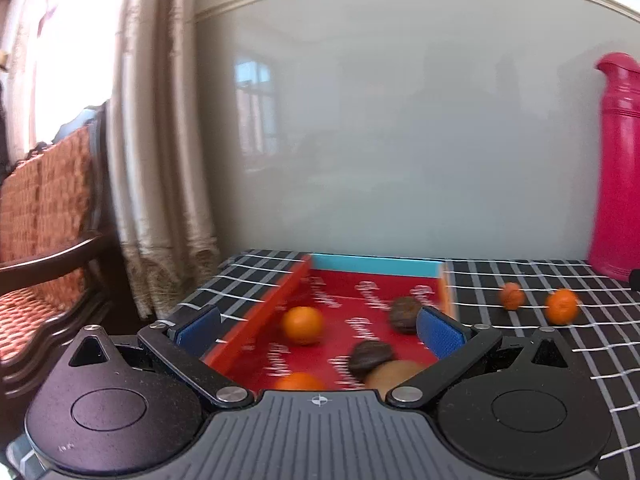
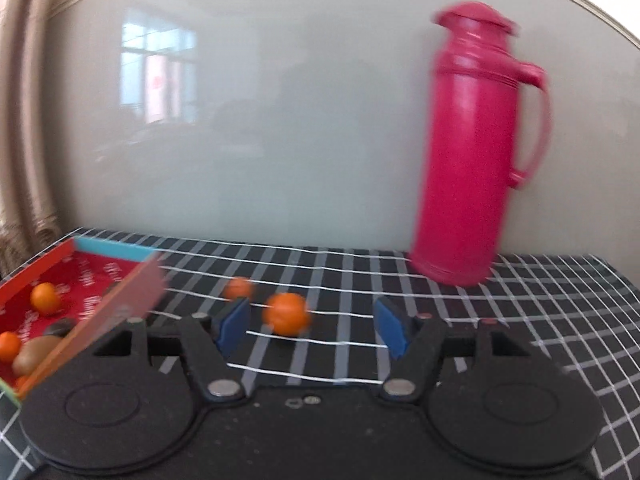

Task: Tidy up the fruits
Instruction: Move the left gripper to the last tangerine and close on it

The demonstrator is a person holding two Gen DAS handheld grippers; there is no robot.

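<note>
Two oranges lie loose on the checked tablecloth (image 2: 400,280), apart from the red box (image 2: 132,292) where the other fruit is gathered. The nearer orange (image 2: 287,314) is framed between the blue pads of the right gripper (image 2: 314,326), whose jaws are spread and hold nothing; the pads are not yet touching it. The farther orange (image 2: 239,288) sits just behind the left pad.

For this pickup to go well, the gripper should be brought forward until the fruit sits centred between the pads, and the jaws closed gently at its widest part so that it is not squeezed out or rolled away. The farther orange should be kept clear of the left pad, and the pink flask (image 2: 476,152) left undisturbed.

The left gripper (image 1: 318,330) hangs over the box with jaws spread wide and empty; an orange (image 1: 302,325) and darker fruit lie inside beneath it.

Both views are blurred. The dark fruit (image 1: 405,313) in the box cannot be identified with certainty. Part of the box contents is hidden behind the gripper bodies and the box wall, and the flask is cut off in the left view.
</note>
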